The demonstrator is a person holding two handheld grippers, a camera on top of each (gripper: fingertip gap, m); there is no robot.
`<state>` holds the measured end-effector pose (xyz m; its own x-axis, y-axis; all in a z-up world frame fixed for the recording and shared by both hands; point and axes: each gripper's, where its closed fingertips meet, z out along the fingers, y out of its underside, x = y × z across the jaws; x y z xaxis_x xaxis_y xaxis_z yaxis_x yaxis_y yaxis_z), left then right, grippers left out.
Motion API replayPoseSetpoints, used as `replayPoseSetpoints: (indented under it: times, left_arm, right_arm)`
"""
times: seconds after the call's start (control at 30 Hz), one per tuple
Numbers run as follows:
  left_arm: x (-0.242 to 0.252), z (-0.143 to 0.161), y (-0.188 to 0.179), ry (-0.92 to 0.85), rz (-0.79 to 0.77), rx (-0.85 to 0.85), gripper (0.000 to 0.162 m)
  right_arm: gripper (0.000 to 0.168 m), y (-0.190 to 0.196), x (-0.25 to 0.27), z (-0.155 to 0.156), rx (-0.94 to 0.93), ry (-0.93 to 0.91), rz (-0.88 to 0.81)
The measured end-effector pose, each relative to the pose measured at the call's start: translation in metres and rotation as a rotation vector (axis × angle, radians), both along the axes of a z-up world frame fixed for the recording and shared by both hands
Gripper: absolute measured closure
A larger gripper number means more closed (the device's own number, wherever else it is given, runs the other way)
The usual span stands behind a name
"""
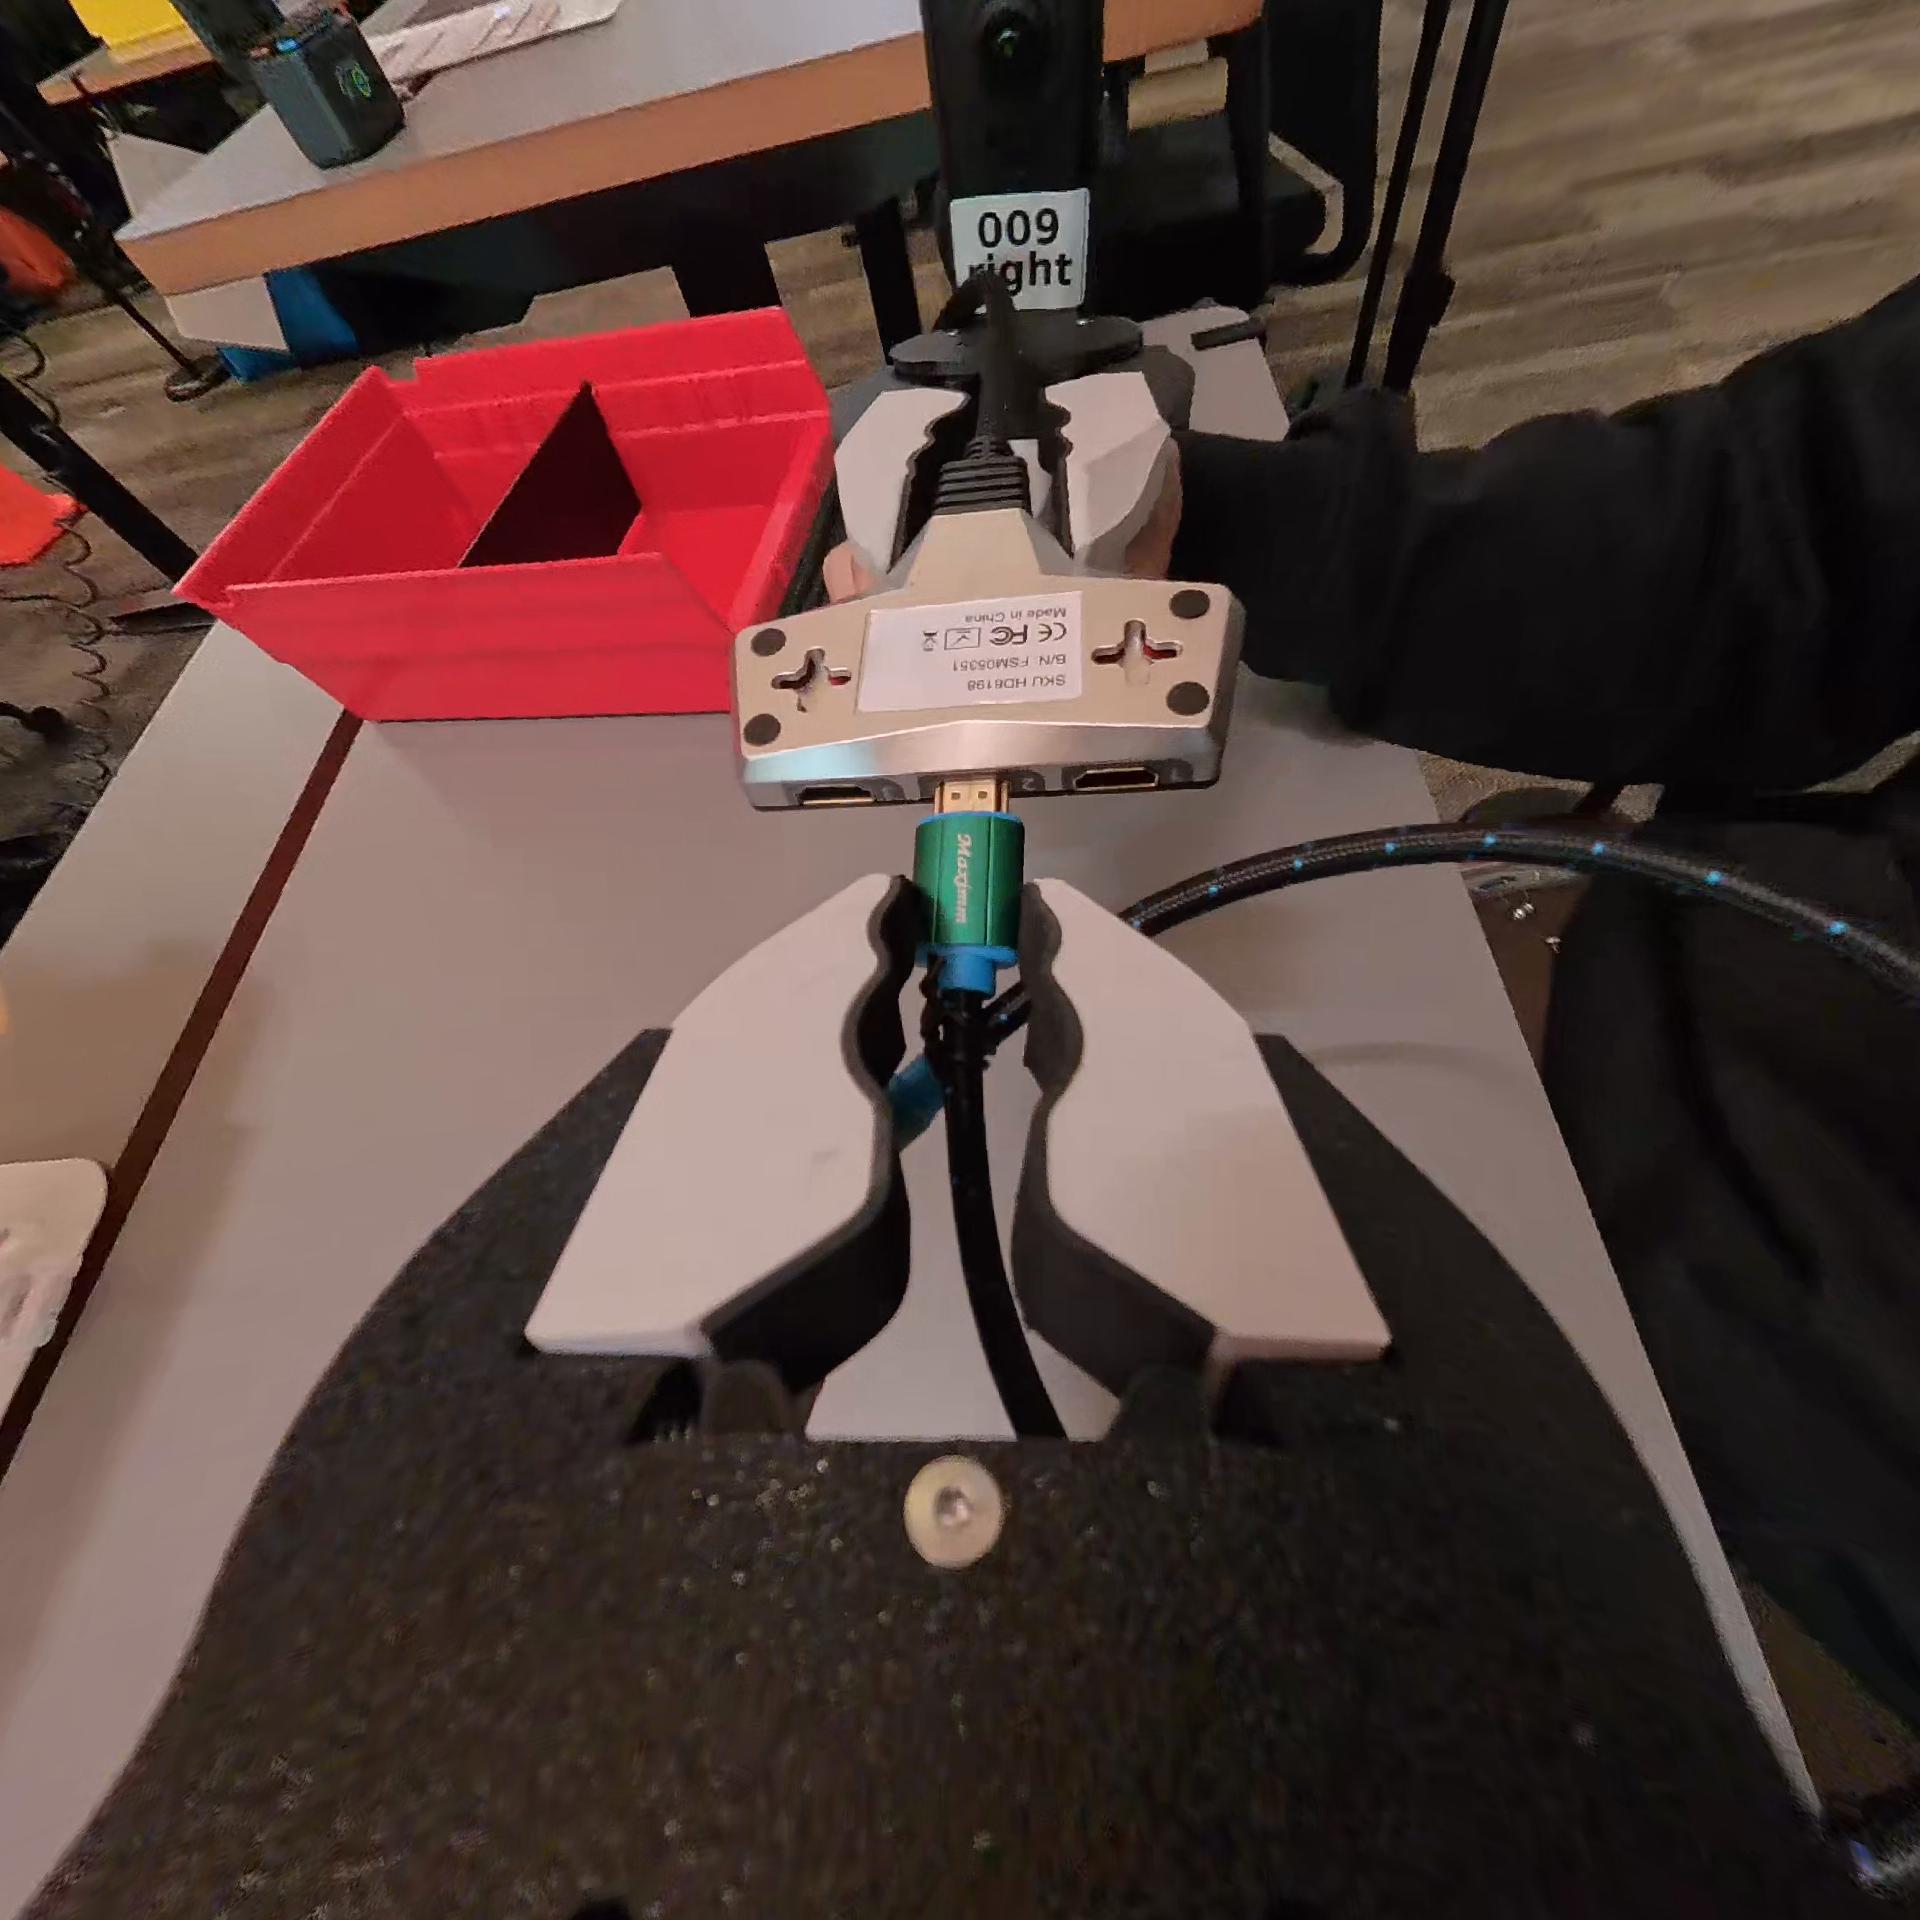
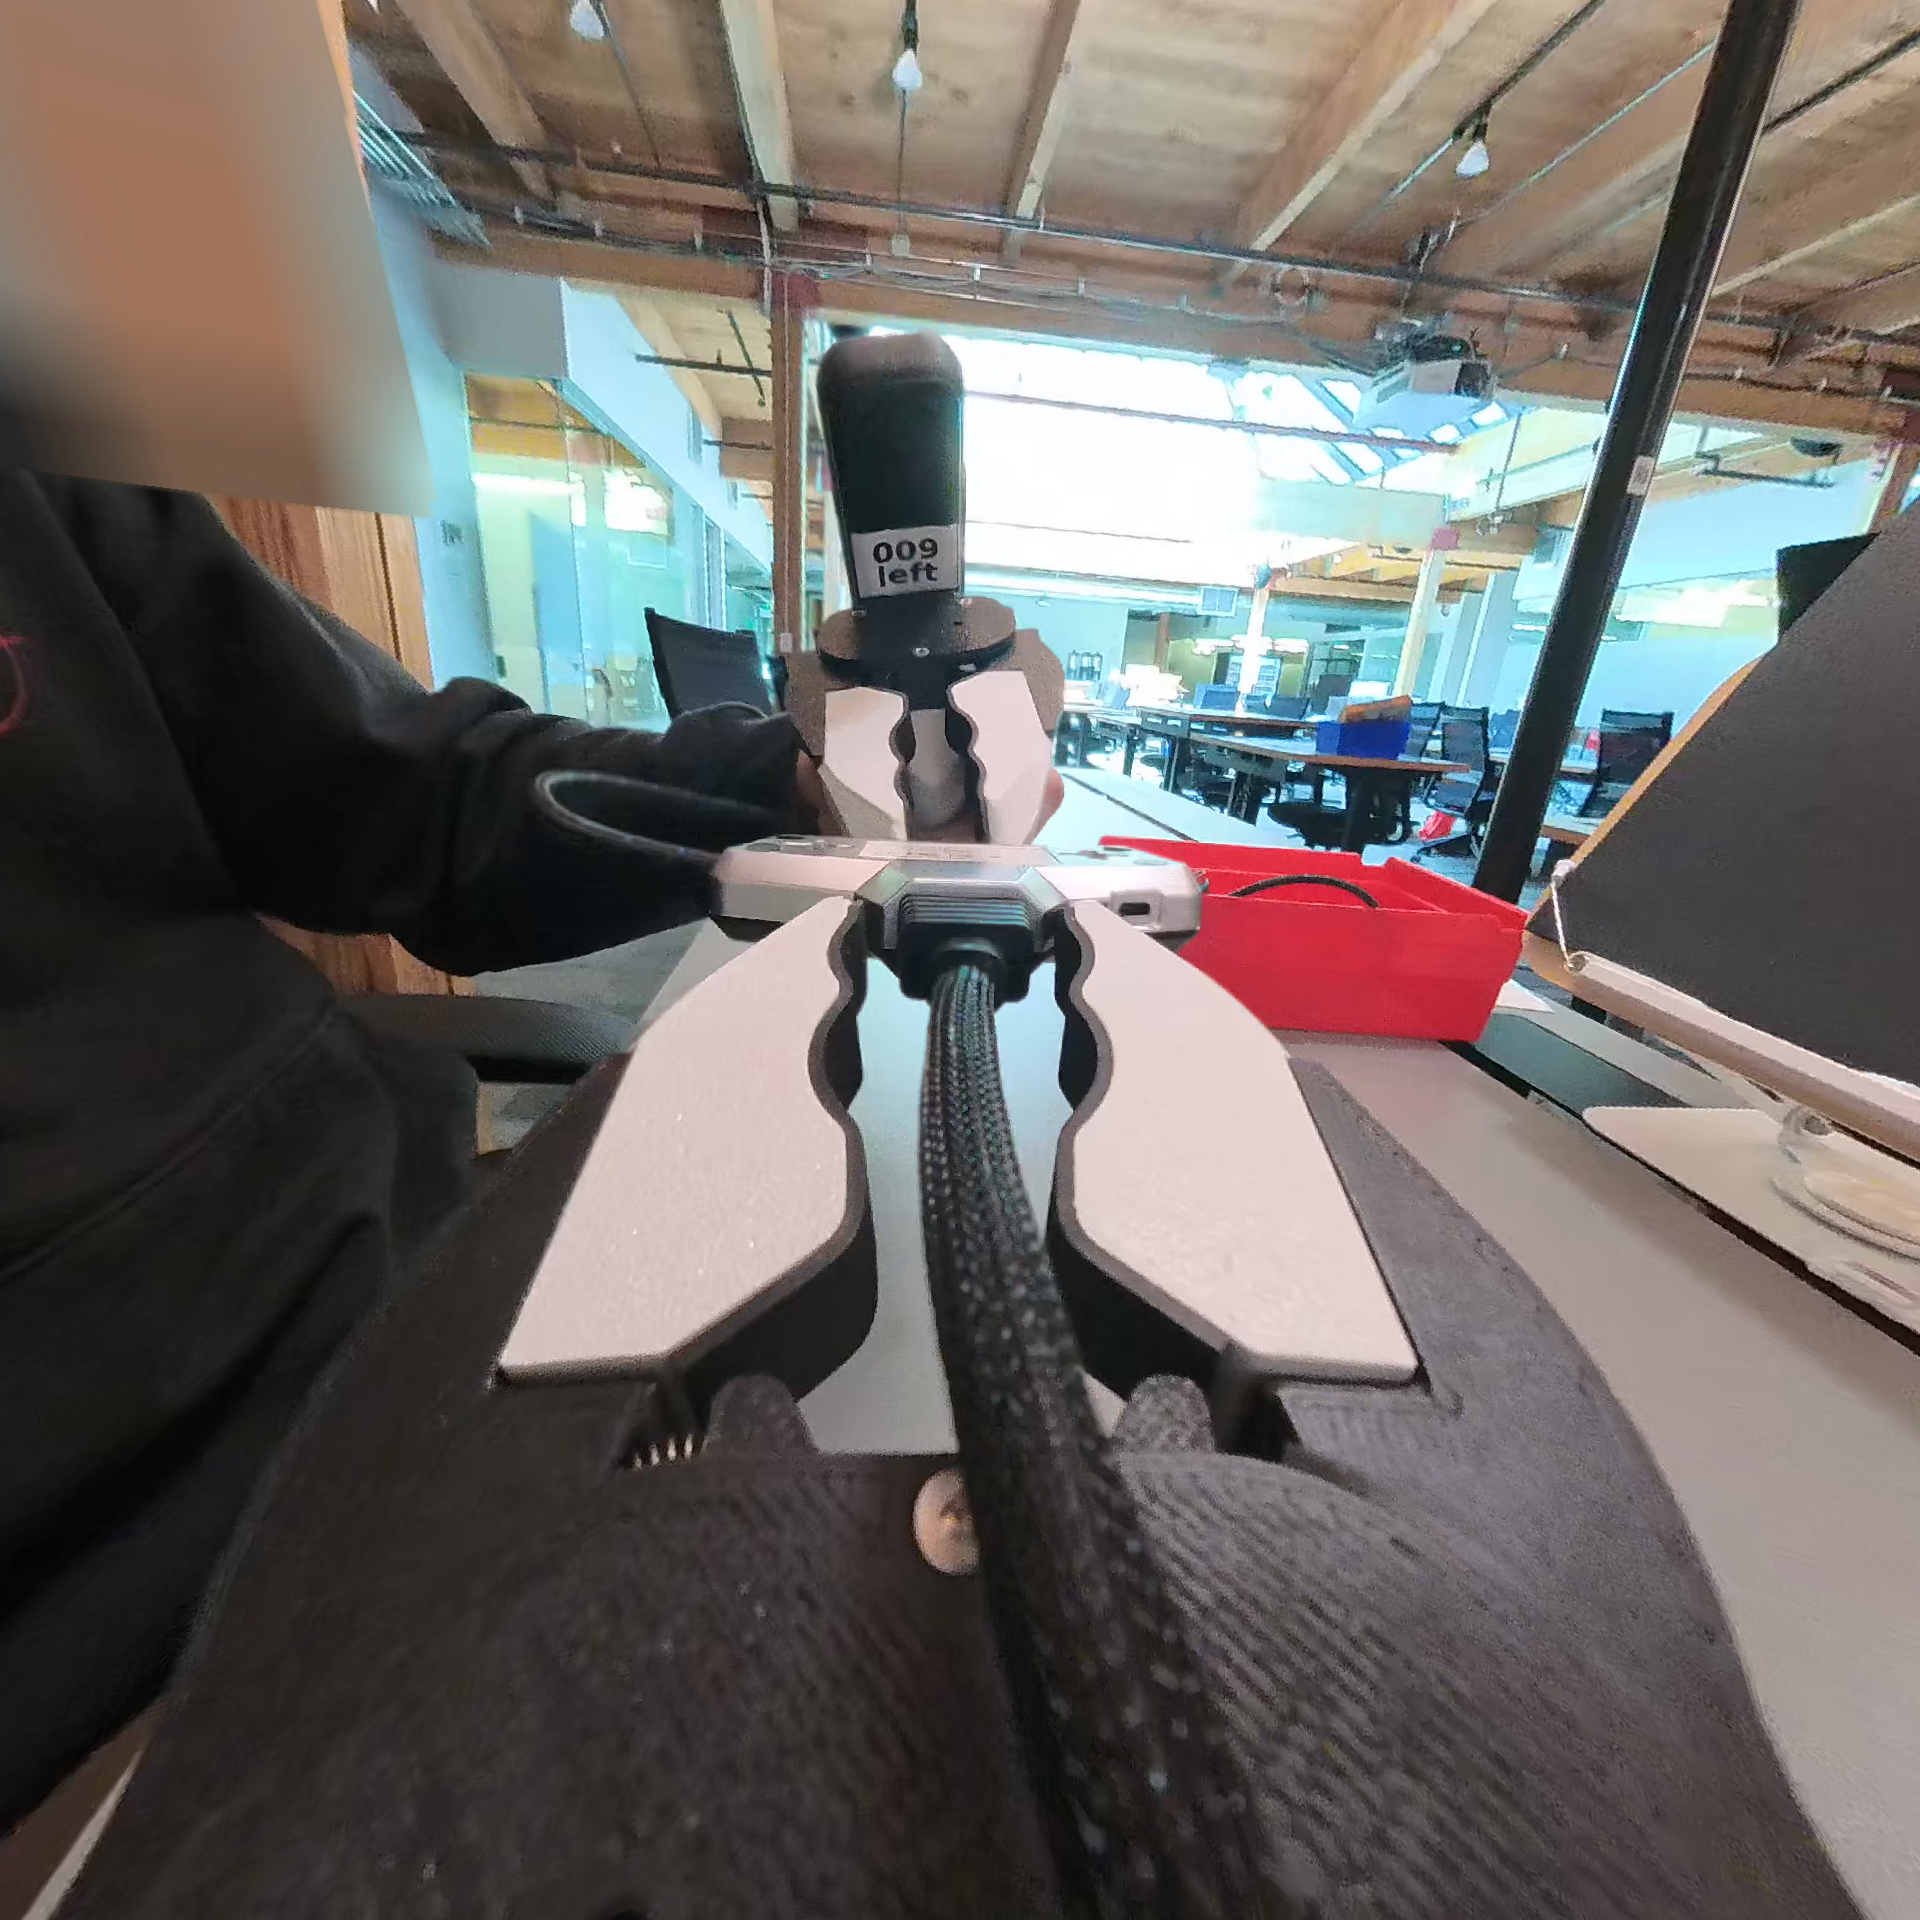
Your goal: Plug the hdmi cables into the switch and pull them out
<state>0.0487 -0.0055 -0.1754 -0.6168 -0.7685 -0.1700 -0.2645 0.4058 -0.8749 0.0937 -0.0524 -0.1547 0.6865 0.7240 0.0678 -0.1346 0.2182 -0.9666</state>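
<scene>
The silver HDMI switch [image 1: 987, 675] is held in the air, underside up, with a white label on it. My left gripper [image 1: 966, 904] is shut on a green HDMI plug [image 1: 961, 883]. The plug's gold tip [image 1: 971, 798] sits partly in the switch's middle port, and the ports on either side are empty. My right gripper [image 2: 961, 920] is shut on the switch's neck [image 2: 961, 894], where its black braided cable [image 2: 997, 1195] comes out. The right gripper [image 1: 987, 540] faces me in the left wrist view, and the left gripper [image 2: 935, 810] shows behind the switch [image 2: 790, 868] in the right wrist view.
A red bin [image 1: 468, 623] stands on the grey table [image 1: 520, 935] left of the switch and holds a black cable [image 2: 1309, 888]. A black-and-blue braided cable [image 1: 1558, 862] arcs off to the right. A person's black sleeve [image 1: 1558, 582] is at the right. A tilted black board [image 2: 1766, 779] stands nearby.
</scene>
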Motion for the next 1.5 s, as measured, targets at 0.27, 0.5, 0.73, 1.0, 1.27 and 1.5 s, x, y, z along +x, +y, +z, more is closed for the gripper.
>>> replayPoseSetpoints:
  times: [0.27,0.5,0.73,1.0,1.27,1.5]
  left_arm:
    - [-0.004,-0.003,-0.003,0.045,-0.036,0.108,0.143]
    - [-0.004,0.004,-0.001,0.036,-0.031,0.112,0.143]
    - [-0.004,0.005,0.0,0.056,-0.038,0.11,0.143]
    - [-0.005,0.012,-0.003,0.049,-0.042,0.097,0.144]
    - [0.02,0.046,-0.036,-0.046,-0.063,-0.099,0.162]
    - [0.005,0.042,0.024,-0.032,0.169,-0.067,0.162]
  right_arm:
    - [0.133,0.004,-0.011,0.003,-0.009,0.024,0.021]
    - [0.123,0.003,-0.003,0.001,-0.031,0.029,0.005]
    - [0.128,0.002,-0.005,-0.006,-0.055,-0.025,0.008]
    - [0.13,0.001,-0.009,-0.007,-0.06,-0.061,0.018]
    - [0.13,0.025,-0.111,-0.07,-0.198,-0.457,0.181]
    - [0.131,0.038,-0.019,-0.041,-0.1,-0.129,-0.077]
